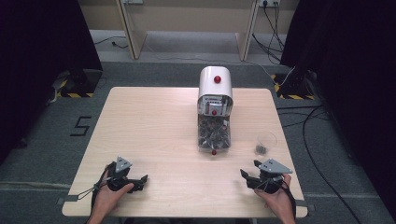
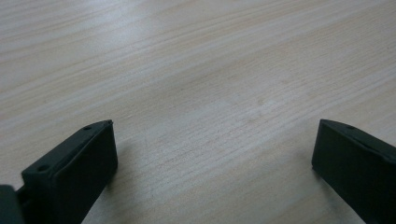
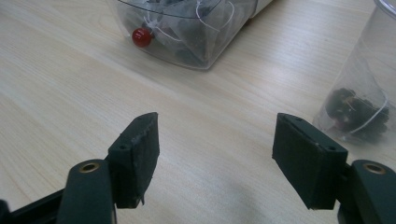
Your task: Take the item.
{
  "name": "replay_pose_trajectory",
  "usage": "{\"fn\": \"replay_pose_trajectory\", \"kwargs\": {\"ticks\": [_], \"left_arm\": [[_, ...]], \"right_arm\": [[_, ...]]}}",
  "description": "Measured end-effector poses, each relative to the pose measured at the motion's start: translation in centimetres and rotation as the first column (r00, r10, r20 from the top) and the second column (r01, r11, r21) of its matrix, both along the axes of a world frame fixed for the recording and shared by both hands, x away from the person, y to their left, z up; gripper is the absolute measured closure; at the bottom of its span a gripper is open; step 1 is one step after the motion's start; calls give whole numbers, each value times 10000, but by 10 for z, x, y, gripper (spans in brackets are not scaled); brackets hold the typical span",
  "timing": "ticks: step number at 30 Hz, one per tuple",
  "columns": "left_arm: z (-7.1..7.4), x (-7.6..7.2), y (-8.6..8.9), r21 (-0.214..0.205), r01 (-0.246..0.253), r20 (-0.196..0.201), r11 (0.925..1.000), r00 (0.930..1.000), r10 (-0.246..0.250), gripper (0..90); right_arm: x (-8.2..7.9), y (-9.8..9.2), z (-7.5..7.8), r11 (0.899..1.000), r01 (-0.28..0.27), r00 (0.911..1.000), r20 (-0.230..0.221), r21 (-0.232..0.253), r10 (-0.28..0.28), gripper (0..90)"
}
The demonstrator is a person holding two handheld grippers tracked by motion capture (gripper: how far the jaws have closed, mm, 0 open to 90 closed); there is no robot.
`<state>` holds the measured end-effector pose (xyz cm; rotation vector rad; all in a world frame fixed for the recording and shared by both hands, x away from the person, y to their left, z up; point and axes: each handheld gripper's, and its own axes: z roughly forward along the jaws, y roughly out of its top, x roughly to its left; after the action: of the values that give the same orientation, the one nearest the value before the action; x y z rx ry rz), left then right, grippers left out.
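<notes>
worktop [image 1: 154,130] carries a white-topped clear dispenser [image 1: 214,112] at its middle. we rest both tools near its front edge: left hand-held gripper [image 2: 212,154] gaping over bare wood, right hand-held gripper [image 3: 215,154] gaping, a clear cup [image 3: 362,102] with dark bits just beside it.

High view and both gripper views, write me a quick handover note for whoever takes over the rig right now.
Left gripper: open, holding nothing, resting low at the near left of the table.
Right gripper: open, holding nothing, near right, pointed toward the dispenser and the cup.
Dispenser: stands mid-table, white top with a red knob, its clear bin full of bagged dark items, a small red knob at the front.
Clear cup: upright to the right of the dispenser, one bagged dark item inside.
Done: one item sits in the cup.
Left: judging by the layout, probably more dispensing into the cup; neither gripper touches anything.
</notes>
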<state>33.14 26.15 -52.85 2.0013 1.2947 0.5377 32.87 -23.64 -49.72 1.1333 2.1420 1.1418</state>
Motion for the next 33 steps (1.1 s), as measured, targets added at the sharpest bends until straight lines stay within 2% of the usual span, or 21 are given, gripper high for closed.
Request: {"fn": "replay_pose_trajectory", "kwargs": {"ticks": [7, 22, 33], "left_arm": [[0, 0, 0, 2, 2, -1, 10000, 10000, -2, 0], [0, 0, 0, 1, 0, -1, 10000, 10000, 0, 0], [0, 0, 0, 2, 1, -1, 10000, 10000, -1, 0]], "right_arm": [[-5, -2, -4, 10000, 19, 9997, -235, -74, -21, 289], [-18, -11, -12, 9994, 301, 9985, -454, -183, -310, 280], [-26, -17, -17, 9989, 423, 9980, -453, -224, -432, 280]]}}
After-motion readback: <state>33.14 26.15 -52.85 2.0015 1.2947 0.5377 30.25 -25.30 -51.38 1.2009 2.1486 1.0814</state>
